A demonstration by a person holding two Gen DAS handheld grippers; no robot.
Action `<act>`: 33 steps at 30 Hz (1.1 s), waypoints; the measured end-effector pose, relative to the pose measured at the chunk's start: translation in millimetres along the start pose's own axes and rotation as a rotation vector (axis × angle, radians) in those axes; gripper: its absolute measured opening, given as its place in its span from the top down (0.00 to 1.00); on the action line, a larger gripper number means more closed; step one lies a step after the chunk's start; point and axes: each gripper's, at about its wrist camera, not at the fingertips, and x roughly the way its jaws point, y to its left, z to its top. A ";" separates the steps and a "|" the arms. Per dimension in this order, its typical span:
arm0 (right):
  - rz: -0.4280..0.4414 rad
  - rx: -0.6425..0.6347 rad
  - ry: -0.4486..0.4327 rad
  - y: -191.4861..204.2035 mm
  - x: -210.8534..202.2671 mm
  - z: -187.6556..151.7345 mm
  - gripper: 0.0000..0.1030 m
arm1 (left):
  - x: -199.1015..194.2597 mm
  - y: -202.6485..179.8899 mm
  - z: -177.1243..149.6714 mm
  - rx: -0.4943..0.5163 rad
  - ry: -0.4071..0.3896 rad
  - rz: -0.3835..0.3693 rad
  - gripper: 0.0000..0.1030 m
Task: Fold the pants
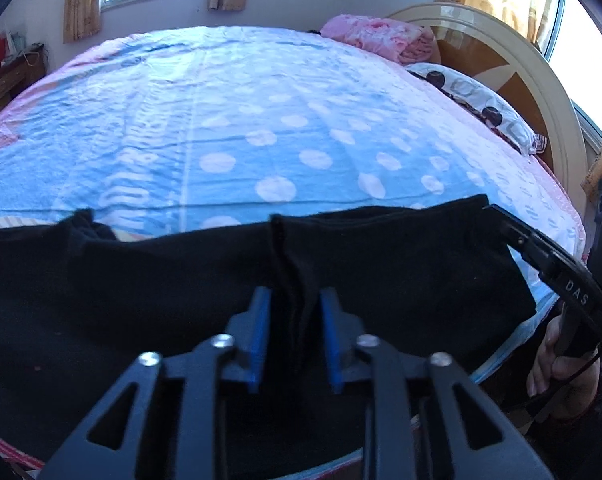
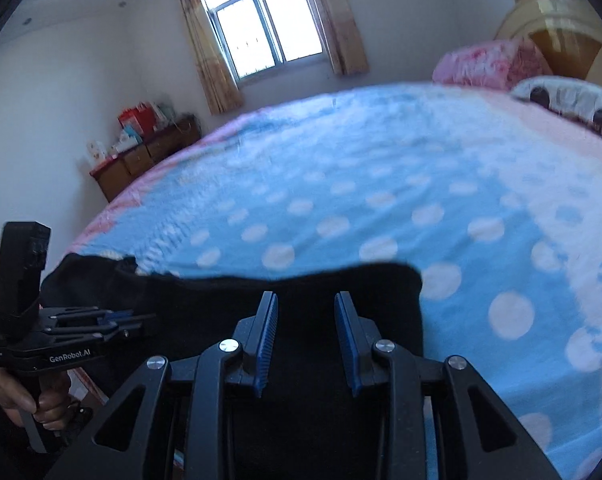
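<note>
The black, soft-fabric pants (image 1: 381, 264) lay spread across the near edge of the bed, on the blue bedspread with white polka dots (image 1: 261, 120), which serves here as the landmark. Their far hem ran roughly straight along the spread, with a vertical ridge of bunched cloth near the middle, probably where two layers met.

The left gripper (image 1: 295, 304) hung over that ridge with its blue-padded fingers (image 1: 259, 320) parted, the ridge standing between them; whether the pads actually touched the cloth could not be told, but nothing was clamped. That placement suited a pinch of the central fold.

The right gripper (image 2: 305, 308) sat over the pants' right-hand portion, near their corner on the spread, fingers likewise apart and gripping nothing. Seen from the left camera, its tips reached the upper right corner of the garment, a sensible spot for lifting an edge over.

At the bedspread's far end lay a pink floral quilt (image 1: 377, 36) and a white pillow with dark circles (image 1: 473, 100), well apart from the work.
</note>
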 end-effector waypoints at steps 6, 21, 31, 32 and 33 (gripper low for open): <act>-0.016 0.030 0.098 -10.8 25.0 -13.3 0.69 | -32.4 36.6 4.2 -0.081 -0.090 0.071 0.38; -0.010 0.026 -0.030 -4.5 -9.0 -2.0 0.69 | -135.9 131.6 1.7 -0.154 -0.251 0.441 0.16; -0.044 0.043 -0.023 -5.8 -9.9 -5.0 0.69 | -196.2 215.5 -19.0 -0.366 -0.340 0.588 0.15; -0.045 0.043 -0.020 -5.8 -9.5 -5.4 0.69 | -199.0 218.7 -19.8 -0.370 -0.344 0.603 0.15; -0.045 0.043 -0.018 -5.3 -9.1 -5.7 0.69 | -202.3 222.4 -20.6 -0.376 -0.347 0.621 0.15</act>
